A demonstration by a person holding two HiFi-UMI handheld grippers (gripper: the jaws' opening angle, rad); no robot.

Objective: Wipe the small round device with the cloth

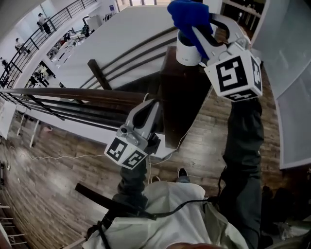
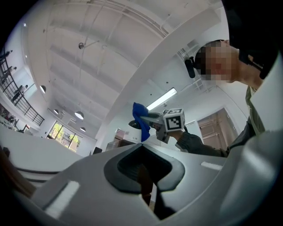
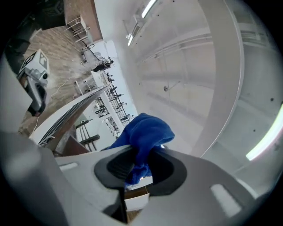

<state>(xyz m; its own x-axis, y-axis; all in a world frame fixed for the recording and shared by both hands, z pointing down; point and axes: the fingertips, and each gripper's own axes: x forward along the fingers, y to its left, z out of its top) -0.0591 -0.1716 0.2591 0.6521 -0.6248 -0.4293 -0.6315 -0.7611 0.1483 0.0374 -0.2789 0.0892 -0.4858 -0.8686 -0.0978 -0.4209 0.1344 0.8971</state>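
The small round device (image 1: pixel 187 52) is white with a dark top and stands on a dark wooden table (image 1: pixel 181 99). My right gripper (image 1: pixel 197 28) is shut on a blue cloth (image 1: pixel 188 13), which it holds over the device's top. In the right gripper view the cloth (image 3: pixel 145 131) bunches between the jaws, with a bit of white device (image 3: pixel 137 201) below. My left gripper (image 1: pixel 149 106) hangs lower, at the table's near left edge, shut with nothing in it. From the left gripper view, the cloth (image 2: pixel 140 115) covers the device (image 2: pixel 134 125).
A dark wooden railing (image 1: pixel 73 95) runs along the left, above an open lower floor. A white cable (image 1: pixel 63 156) trails over the wood floor. A white wall panel (image 1: pixel 291 73) stands at the right. My own legs and shoe (image 1: pixel 182 172) are below.
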